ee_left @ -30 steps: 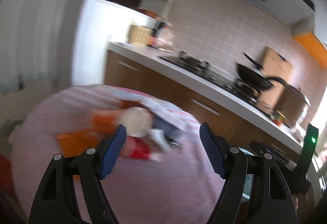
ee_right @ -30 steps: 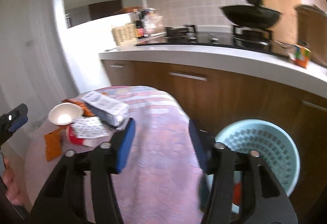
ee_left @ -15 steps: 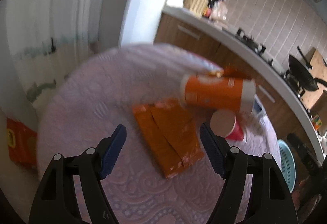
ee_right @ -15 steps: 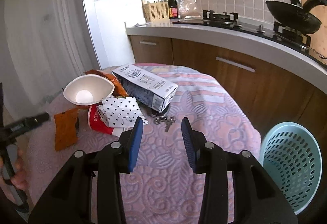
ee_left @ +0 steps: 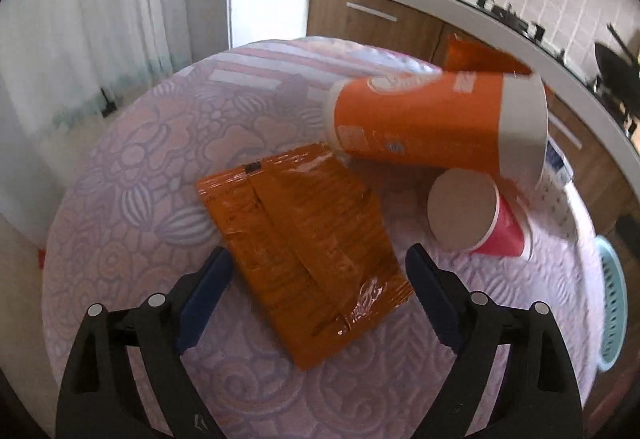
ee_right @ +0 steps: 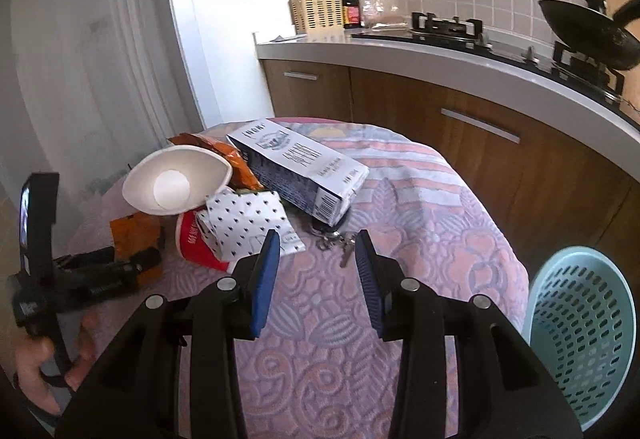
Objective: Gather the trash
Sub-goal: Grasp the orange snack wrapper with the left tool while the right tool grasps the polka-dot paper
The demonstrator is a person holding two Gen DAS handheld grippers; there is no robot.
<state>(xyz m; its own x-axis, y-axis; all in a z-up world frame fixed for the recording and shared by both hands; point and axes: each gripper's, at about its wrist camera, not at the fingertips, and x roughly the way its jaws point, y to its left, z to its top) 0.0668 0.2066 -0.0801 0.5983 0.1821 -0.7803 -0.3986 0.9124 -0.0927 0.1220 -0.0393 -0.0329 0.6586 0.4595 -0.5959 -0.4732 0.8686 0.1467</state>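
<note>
**Q:** On the table [ee_left: 120,175], where does the nearest trash lie, and how do the tools stand?

**A:** An orange wrapper [ee_left: 300,239] lies flat on the cloth, between the spread fingers of the left gripper [ee_left: 316,279]. Its jaws have just been opening and stand wide, touching nothing. The right gripper [ee_right: 316,267] hangs part open over bare cloth, holding nothing. An orange cup [ee_left: 436,123] and a red cup [ee_left: 480,219] lie on their sides just beyond the wrapper; the bin [ee_right: 584,327] stands beside the table.

**Q:** How will the wrapper likely handle?

**A:** It is judged light, thin, limp and slick. Lying flat, it offers no raised side, so the near corner or a long edge seems the best hold; the pads may slide off the film. The paper cups would crush if squeezed hard.

**Q:** What stays unclear?

**A:** Whether the wrapper is empty cannot be told. A carton [ee_right: 300,167] and a dotted paper [ee_right: 248,223] cover part of the pile; keys [ee_right: 336,239] lie half under the carton. The bin's base is cut off.
</note>
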